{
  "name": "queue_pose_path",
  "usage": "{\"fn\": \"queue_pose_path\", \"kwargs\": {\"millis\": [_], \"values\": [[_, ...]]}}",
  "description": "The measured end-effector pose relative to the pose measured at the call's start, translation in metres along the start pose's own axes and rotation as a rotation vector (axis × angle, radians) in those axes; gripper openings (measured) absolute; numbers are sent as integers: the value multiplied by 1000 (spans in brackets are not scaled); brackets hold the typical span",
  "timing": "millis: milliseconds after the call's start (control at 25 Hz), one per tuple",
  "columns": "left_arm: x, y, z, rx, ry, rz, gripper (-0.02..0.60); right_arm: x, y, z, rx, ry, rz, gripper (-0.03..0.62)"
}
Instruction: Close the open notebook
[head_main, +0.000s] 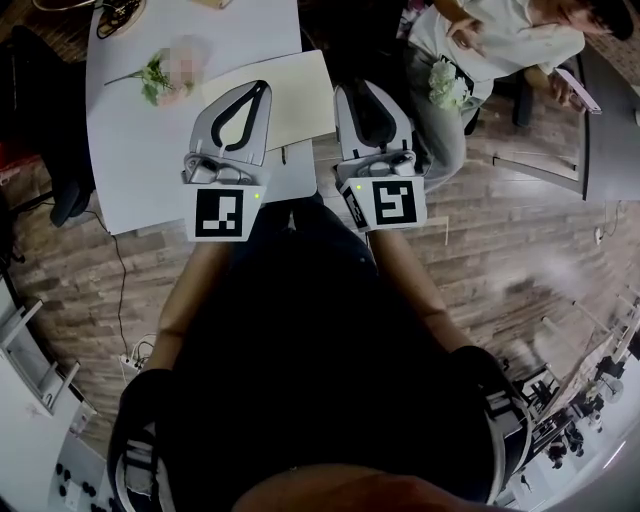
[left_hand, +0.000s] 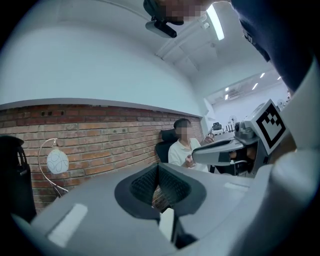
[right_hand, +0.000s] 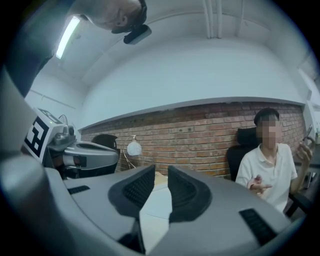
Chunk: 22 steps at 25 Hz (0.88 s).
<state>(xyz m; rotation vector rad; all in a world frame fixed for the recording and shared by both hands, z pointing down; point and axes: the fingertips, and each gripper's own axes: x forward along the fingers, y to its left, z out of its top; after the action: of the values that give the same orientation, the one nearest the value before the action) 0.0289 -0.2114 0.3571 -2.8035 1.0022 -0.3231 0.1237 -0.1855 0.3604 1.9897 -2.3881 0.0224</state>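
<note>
Your left gripper (head_main: 262, 90) is hanging clenched: its ribbed dark pads are meeting at the tips and bowing into a loop behind them, with nothing caught inside. Your right gripper (head_main: 362, 90) is standing released, with a narrow slit between its pads and nothing in it. Both are smooth grey plastic, each carrying a marker cube (head_main: 220, 212) of black and white squares. Both are hovering over the near edge of the white table (head_main: 150, 170).

The notebook (head_main: 300, 100) is lying flat on that table at its near right corner, a cream rectangle with a matte face. From above I can't tell whether it's open or closed.

Farther in on the table, a white flower (head_main: 155, 78) on a thin green stem is lying on its side. A person in a white shirt (head_main: 490, 40) is sitting off the table's right side, above a wood-plank floor (head_main: 480, 250).

Only the head view is showing the notebook and the flower. The gripper views are pointing across the table, giving you a rough red brick wall (left_hand: 100, 135) and a round white lamp (left_hand: 57, 161) on a curved stalk.
</note>
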Motion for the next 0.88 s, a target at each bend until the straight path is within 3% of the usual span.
{"fn": "queue_pose_path", "kwargs": {"millis": [240, 600, 880], "values": [[8, -11, -14, -19, 21, -35, 6, -4, -5, -22, 11, 46, -12, 43], [20, -27, -39, 13, 75, -90, 6, -8, -13, -69, 57, 152, -32, 44], [30, -39, -62, 91, 110, -151, 6, -10, -17, -100, 79, 230, -32, 43]]}}
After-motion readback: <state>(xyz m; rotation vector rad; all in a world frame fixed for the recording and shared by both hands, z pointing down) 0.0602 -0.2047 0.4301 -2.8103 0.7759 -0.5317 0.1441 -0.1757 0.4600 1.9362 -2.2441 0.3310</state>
